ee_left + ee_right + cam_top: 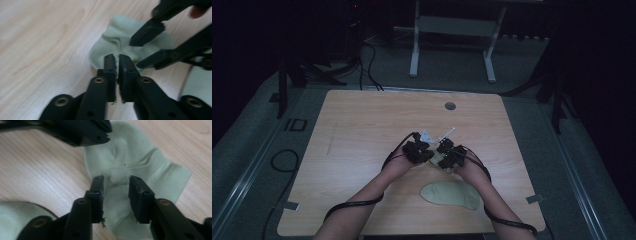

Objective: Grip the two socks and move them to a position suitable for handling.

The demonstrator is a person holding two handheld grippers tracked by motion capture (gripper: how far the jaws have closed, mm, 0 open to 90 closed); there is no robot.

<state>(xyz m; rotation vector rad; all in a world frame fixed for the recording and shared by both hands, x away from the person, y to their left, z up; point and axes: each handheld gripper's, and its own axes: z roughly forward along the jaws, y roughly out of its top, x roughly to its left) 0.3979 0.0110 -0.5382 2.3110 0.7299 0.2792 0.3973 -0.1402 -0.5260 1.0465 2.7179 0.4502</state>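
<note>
Two hand-held grippers meet over a pale green sock (135, 162) lying crumpled on the wooden table (362, 130), near its middle, with a second pale green sock (451, 195) flat on the tabletop nearer the person. The left gripper (116, 58) has its jaws drawn together, almost touching, at the sock's edge; whether cloth is pinched between them cannot be told. The right gripper (115, 182) holds its jaws apart, straddling a raised fold of the sock's ribbed band.
</note>
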